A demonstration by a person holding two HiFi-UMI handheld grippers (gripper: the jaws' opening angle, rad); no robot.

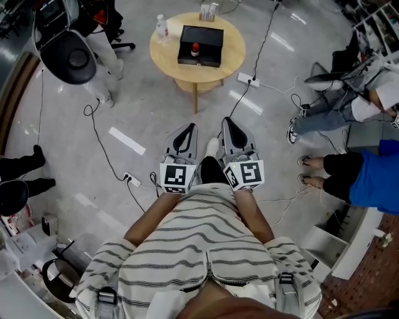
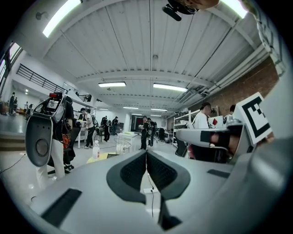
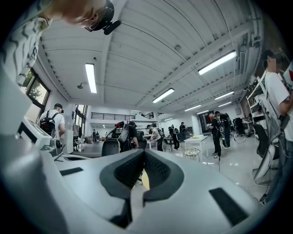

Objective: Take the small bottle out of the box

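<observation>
A black open box [image 1: 201, 45] sits on a round wooden table [image 1: 167, 56] some way ahead of me on the floor. Inside it stands the small bottle [image 1: 195, 49], dark with a red cap. My left gripper [image 1: 186, 129] and right gripper [image 1: 228, 122] are held side by side in front of my body, pointing level toward the table and well short of it. Both are shut with nothing between the pads. In the left gripper view the jaws [image 2: 146, 154] meet in a closed line. The right gripper [image 3: 143, 156] looks the same, with a sliver of yellow table [image 3: 145, 179] behind its jaws.
A clear water bottle [image 1: 162, 28] and a wire basket [image 1: 209, 10] also stand on the table. Power strips [image 1: 247, 79] [image 1: 131, 180] and cables lie on the floor between me and the table. People stand at the right [image 1: 349, 177] and left [image 1: 22, 165]. A grey machine [image 1: 67, 55] stands at the upper left.
</observation>
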